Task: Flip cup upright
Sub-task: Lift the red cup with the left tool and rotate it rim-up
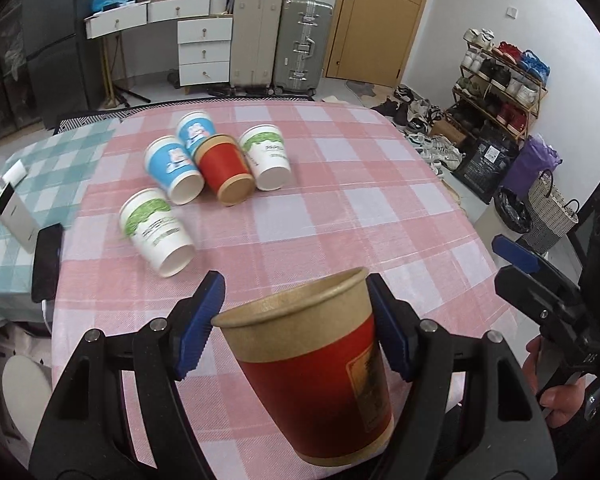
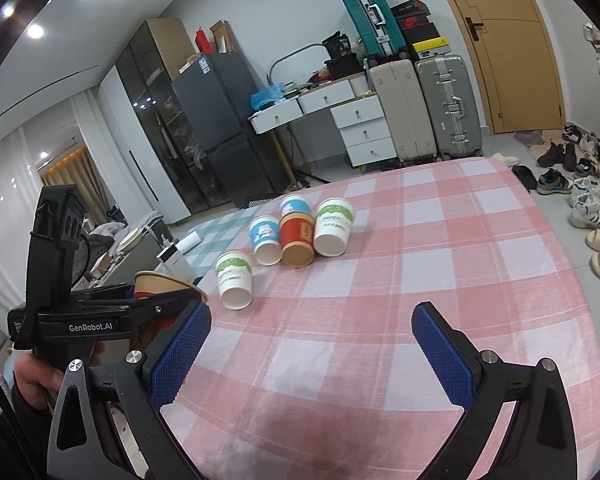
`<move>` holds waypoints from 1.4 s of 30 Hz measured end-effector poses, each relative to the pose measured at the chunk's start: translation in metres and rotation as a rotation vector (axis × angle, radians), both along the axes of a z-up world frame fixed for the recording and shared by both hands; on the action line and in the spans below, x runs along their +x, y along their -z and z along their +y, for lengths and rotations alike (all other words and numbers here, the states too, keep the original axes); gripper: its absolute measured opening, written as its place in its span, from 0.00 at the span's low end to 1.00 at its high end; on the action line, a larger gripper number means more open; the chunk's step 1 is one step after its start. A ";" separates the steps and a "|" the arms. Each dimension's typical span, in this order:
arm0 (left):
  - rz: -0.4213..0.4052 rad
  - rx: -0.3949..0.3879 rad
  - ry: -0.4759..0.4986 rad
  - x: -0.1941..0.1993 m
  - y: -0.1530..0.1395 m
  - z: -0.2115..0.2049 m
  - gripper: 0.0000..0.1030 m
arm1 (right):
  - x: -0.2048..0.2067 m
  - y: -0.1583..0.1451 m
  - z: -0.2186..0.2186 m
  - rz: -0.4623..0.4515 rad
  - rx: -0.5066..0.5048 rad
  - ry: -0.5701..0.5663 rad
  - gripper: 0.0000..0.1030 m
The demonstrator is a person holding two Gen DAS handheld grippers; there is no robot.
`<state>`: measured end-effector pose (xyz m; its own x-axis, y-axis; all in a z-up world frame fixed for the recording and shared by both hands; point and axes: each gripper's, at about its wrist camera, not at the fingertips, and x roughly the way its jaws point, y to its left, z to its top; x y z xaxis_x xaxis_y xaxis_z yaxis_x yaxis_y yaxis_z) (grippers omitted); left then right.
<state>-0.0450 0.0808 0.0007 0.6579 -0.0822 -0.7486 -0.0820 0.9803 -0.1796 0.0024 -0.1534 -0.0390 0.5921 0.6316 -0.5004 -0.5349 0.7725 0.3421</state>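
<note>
My left gripper (image 1: pixel 294 326) is clamped on a red and brown paper cup (image 1: pixel 312 368), mouth up and tilted a little, held above the near part of the pink checked tablecloth (image 1: pixel 340 208); my right gripper (image 2: pixel 310 350) hangs just beside it over the same cloth, its blue pads (image 2: pixel 440 352) wide apart with nothing between them. Farther across the cloth from the held cup lie five more cups on their sides: a green-printed white one (image 1: pixel 156 232) nearest, then two blue ones (image 1: pixel 174 168), another red one (image 1: pixel 226 170) and a second white one (image 1: pixel 266 158) bunched together.
</note>
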 end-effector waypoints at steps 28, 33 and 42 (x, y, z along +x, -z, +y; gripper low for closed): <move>0.227 0.018 0.006 -0.027 0.118 0.016 0.69 | -0.023 0.023 0.054 0.025 -0.142 -0.058 0.99; 0.247 0.009 0.009 -0.020 0.125 0.016 0.71 | -0.020 0.027 0.052 0.037 -0.140 -0.055 0.99; 0.269 -0.053 -0.031 -0.013 0.128 0.024 0.80 | -0.019 0.029 0.048 0.052 -0.131 -0.062 0.99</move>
